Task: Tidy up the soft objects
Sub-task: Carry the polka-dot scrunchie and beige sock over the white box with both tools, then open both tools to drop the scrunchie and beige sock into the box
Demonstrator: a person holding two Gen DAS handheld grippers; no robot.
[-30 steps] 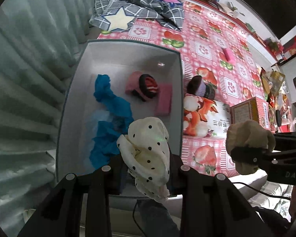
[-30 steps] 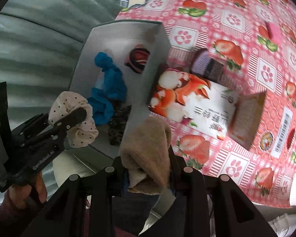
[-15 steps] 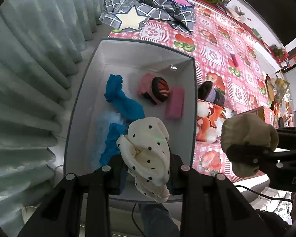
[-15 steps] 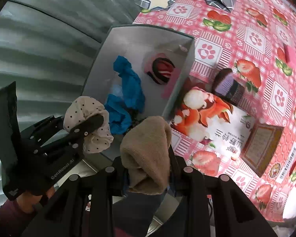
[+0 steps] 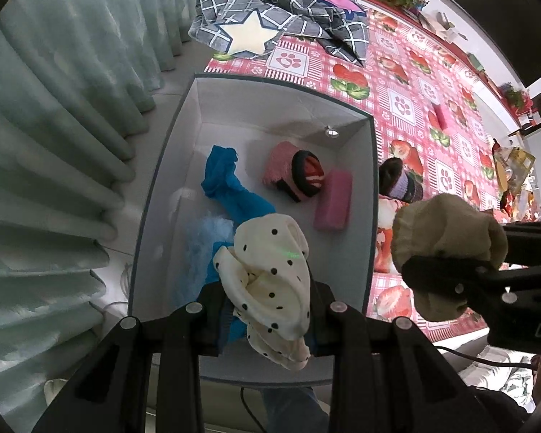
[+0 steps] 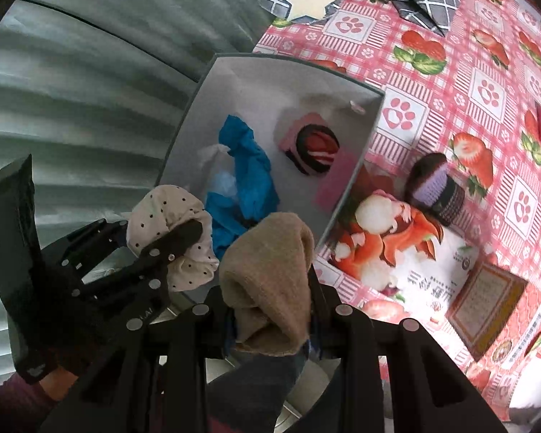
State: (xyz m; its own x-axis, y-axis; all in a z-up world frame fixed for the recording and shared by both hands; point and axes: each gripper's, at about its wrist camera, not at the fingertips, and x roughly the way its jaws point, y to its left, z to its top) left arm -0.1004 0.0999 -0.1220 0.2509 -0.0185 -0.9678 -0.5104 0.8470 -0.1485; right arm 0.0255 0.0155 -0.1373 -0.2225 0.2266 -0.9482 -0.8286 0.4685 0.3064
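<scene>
My left gripper (image 5: 267, 306) is shut on a cream sock with black dots (image 5: 270, 270) and hangs over the near end of a grey open box (image 5: 369, 195). My right gripper (image 6: 270, 310) is shut on a tan fuzzy sock (image 6: 270, 274) beside the box's near right corner. Each gripper shows in the other's view: the dotted sock (image 6: 169, 231) at the left, the tan sock (image 5: 447, 245) at the right. Inside the box lie blue cloth (image 5: 234, 195), a pink and red-black striped roll (image 5: 299, 176) and a pink pad (image 5: 333, 200).
A purple-banded dark sock roll (image 6: 436, 187) and a printed packet (image 6: 396, 249) lie on the strawberry tablecloth (image 5: 400, 101) right of the box. A small brown box (image 6: 483, 306) sits beyond the packet. A grey checked cloth with a star (image 5: 270, 21) lies at the far end. Curtains (image 5: 54, 108) hang left.
Both grippers have drifted over the box with their socks still held. The right gripper has come closer to the box's near right corner.
</scene>
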